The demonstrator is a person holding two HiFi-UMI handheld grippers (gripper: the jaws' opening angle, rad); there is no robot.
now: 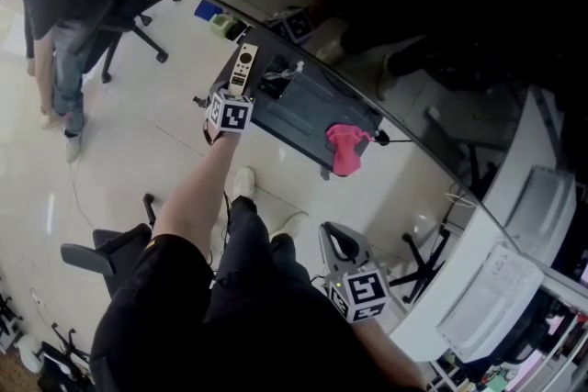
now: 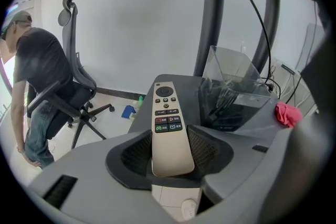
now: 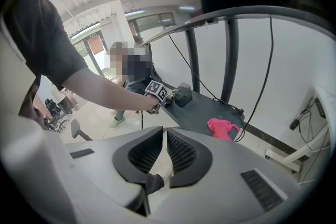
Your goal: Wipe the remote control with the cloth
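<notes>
Closest to the head camera, the right gripper (image 3: 161,138) hangs low beside the person's legs, well apart from the dark tabletop (image 1: 294,110). Its jaws are drawn almost together with nothing between them. Farther out, the left gripper (image 2: 170,134) has its pads set against the two long sides of the remote control (image 2: 166,107), at its plain lower end. The jaws stand fairly wide, about as wide as the remote, and the hold looks made but light. The remote lies lengthwise at the tabletop's left end, buttons up, with its near end at or just past the edge. The pink cloth (image 1: 346,145) sits bunched at the near edge toward the right corner, well apart from both grippers. The step in hand looks like securing the remote. The shell is slim and smooth and may swivel between the pads, so a square, firm squeeze on the plain end matters, and it leaves the button face free for wiping. Lifting it straight off the edge should keep it away from the clear box (image 2: 231,89) just beside it. The right gripper must then open and pinch the cloth by its bunched top.
</notes>
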